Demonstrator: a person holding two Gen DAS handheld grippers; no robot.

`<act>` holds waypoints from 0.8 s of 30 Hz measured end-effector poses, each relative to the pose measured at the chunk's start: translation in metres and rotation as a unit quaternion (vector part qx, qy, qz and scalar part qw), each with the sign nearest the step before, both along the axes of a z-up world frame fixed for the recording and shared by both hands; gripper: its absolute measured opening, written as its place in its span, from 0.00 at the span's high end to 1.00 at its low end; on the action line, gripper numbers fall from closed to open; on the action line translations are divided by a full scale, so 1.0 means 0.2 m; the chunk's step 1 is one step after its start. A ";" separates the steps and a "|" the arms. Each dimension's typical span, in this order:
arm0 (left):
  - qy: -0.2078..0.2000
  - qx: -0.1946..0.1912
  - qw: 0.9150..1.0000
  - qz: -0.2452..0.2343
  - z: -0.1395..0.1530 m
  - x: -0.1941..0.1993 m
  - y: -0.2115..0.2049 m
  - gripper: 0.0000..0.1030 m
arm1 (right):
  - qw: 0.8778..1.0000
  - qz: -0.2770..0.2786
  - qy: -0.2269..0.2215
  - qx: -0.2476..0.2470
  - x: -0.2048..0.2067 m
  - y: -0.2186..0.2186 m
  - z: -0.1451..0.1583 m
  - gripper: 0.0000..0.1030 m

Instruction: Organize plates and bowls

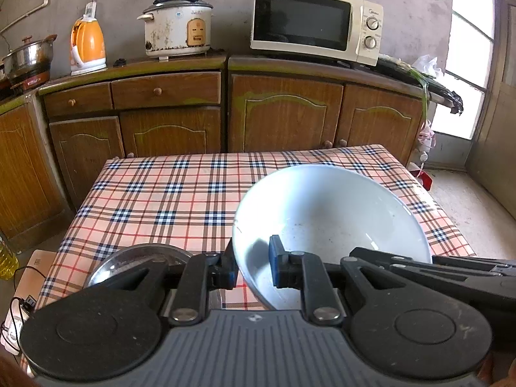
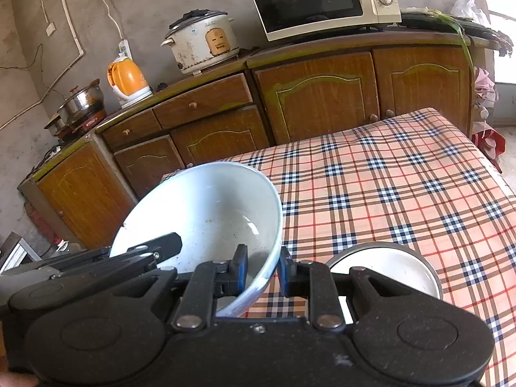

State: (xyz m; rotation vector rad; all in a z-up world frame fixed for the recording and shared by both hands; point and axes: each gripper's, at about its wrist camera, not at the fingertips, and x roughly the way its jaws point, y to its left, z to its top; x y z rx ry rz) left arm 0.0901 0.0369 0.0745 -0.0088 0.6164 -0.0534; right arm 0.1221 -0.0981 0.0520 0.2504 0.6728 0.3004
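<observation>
A large white bowl [image 1: 329,213] is held tilted above the checked table [image 1: 167,193]. My left gripper [image 1: 254,269] is shut on its left rim, one pad inside and one outside. My right gripper [image 2: 262,272] is shut on the opposite rim of the same bowl [image 2: 206,213]. The right gripper's fingers [image 1: 387,259] show at the bowl's right edge in the left wrist view, and the left gripper's fingers [image 2: 154,248] show in the right wrist view. A metal plate [image 1: 138,261] lies under my left gripper. A metal bowl with a white inside [image 2: 387,267] sits on the table below my right gripper.
Wooden cabinets [image 1: 283,116] stand behind the table, carrying a microwave [image 1: 312,22], a rice cooker [image 1: 177,29], an orange kettle [image 1: 87,46] and a steel pot [image 1: 29,58]. A bright door [image 1: 467,64] is at the right. A power strip [image 1: 16,319] lies on the floor at left.
</observation>
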 end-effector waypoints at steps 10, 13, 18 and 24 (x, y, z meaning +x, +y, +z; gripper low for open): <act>0.000 0.000 1.000 -0.003 -0.02 -0.02 -0.03 0.82 | 1.000 -0.006 0.001 -0.004 -0.03 -0.02 -0.01 0.75; 0.001 0.000 1.000 -0.005 -0.03 -0.02 -0.04 0.82 | 1.000 -0.008 0.003 -0.003 -0.04 -0.03 -0.02 0.75; 0.001 -0.001 1.000 -0.008 -0.04 -0.04 -0.05 0.82 | 1.000 -0.012 0.004 -0.005 -0.06 -0.05 -0.02 0.75; 0.005 -0.003 1.000 -0.009 -0.05 -0.05 -0.06 0.82 | 1.000 -0.014 0.006 -0.009 -0.08 -0.05 -0.04 0.75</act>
